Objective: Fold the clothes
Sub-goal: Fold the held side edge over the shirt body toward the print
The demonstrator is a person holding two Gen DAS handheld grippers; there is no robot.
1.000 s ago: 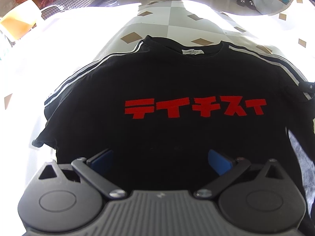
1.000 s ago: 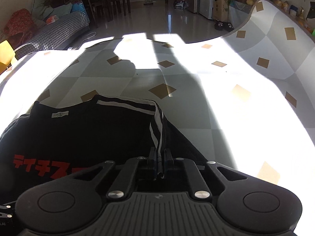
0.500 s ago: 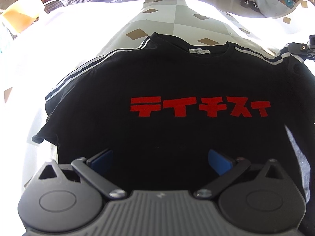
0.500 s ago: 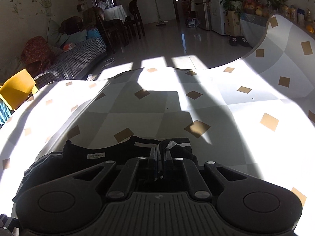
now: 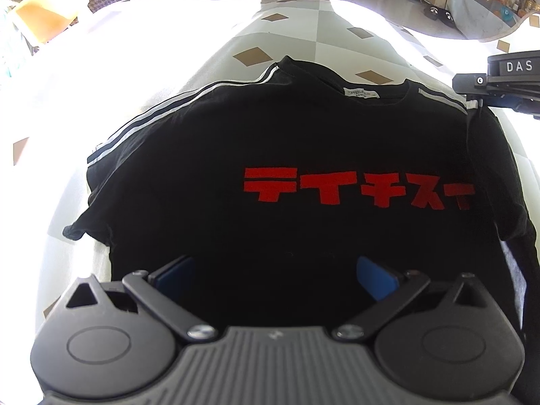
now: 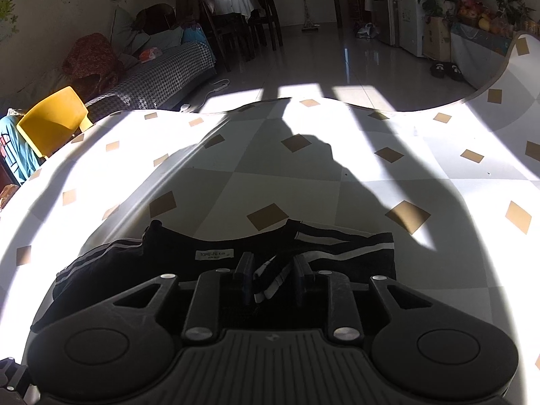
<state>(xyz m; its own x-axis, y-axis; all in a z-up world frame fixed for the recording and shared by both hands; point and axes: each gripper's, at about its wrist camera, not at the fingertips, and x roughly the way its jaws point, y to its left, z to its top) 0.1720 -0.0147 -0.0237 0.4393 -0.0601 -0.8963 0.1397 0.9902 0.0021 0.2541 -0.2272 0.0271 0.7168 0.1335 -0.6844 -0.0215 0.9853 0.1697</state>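
Note:
A black T-shirt with red lettering and white shoulder stripes lies flat on the checked tablecloth, collar label away from me. My left gripper hovers open over the shirt's lower part, with only flat cloth under its blue pads. The right gripper is at the shirt's right shoulder, near the collar label. Its jaws are opening, and the striped sleeve edge hangs loosely between them, no longer pinched. The right sleeve lies folded in over the shirt. In the left wrist view the right gripper's body shows at the right edge.
The tablecloth stretches far beyond the shirt to the table's far edge, half in shadow. A yellow chair stands off the left side, and a sofa behind it. Bright sunlight washes out the table's left and right sides.
The right gripper carried the striped sleeve up and inward toward the collar, then its jaws parted and the cloth slackened. The left gripper stayed put, still open.

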